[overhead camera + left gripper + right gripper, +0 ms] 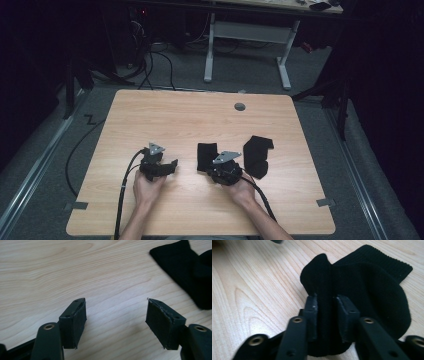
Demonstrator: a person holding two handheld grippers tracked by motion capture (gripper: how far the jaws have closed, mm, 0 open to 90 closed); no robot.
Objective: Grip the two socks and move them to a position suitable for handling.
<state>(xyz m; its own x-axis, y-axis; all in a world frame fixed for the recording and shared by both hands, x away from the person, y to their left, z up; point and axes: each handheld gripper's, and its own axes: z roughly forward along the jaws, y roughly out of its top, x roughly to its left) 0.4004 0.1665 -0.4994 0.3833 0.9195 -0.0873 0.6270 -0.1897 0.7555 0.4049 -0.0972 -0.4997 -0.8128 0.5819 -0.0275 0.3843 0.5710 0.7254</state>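
Note:
Two black socks lie on the wooden table (165, 115). One sock (206, 154) is bunched near the middle, and the other sock (256, 154) lies flat to its right. My right gripper (212, 167) sits at the near edge of the bunched sock (367, 287). In the right gripper view its jaws (327, 297) stand part open with a raised fold of that sock between the pads. My left gripper (171, 165) is left of that sock, jaws open wide over bare wood (115, 301). The sock (180, 267) shows at the upper right of the left gripper view.
A grey cable port (240, 106) sits near the table's far edge. Beyond it stand a white desk frame (247, 40) and floor cables (150, 65). Tape tabs mark the near corners (326, 202).

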